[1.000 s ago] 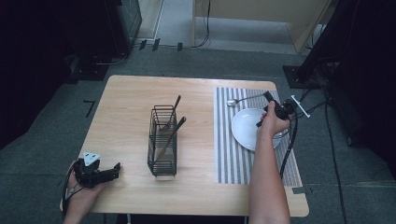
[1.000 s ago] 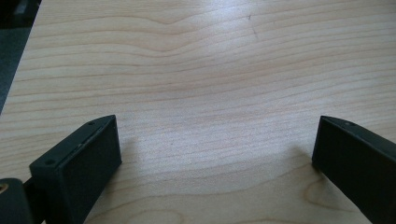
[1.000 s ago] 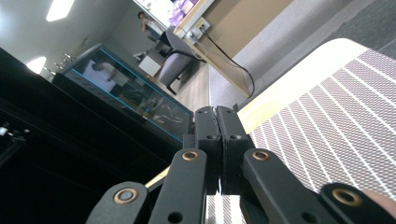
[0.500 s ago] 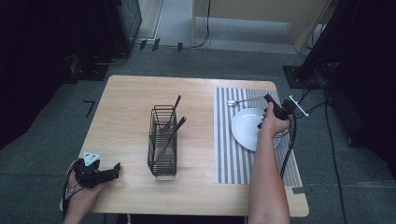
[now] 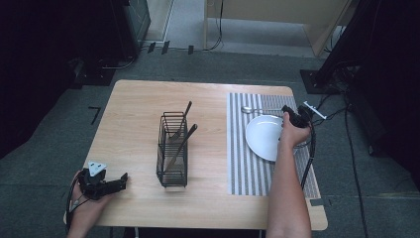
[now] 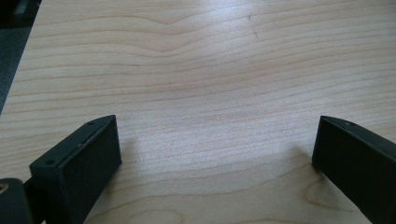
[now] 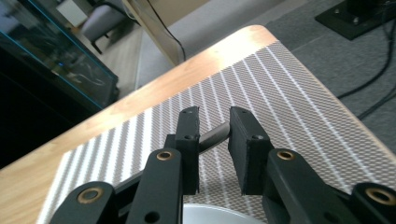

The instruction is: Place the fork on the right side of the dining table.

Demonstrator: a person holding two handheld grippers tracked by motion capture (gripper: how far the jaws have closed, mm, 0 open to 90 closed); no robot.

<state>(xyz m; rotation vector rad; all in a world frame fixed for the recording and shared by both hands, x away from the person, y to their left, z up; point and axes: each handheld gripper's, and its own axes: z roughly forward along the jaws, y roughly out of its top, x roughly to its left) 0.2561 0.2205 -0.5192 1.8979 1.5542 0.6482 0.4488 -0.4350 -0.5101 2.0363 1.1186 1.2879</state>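
Left gripper: rests at the near left corner of the table, held in the person's left hand; in the left gripper view its jaws stand wide apart over bare wood, nothing between them.
Wire caddy: stands upright near the middle of the table, well apart from both grippers; two dark-handled utensils lean in it, handles up and tilted toward the far right.
Placemat: striped, lies along the right side of the table.
Plate: white, sits on the placemat toward its far half.
Spoon: lies on the placemat just beyond the plate, bowl to the left, handle running right to the right gripper.
Right gripper: at the far right edge of the placemat; its jaws have just been opening, now a narrow gap, with the spoon's handle tip between them and the pads not pressing on it.
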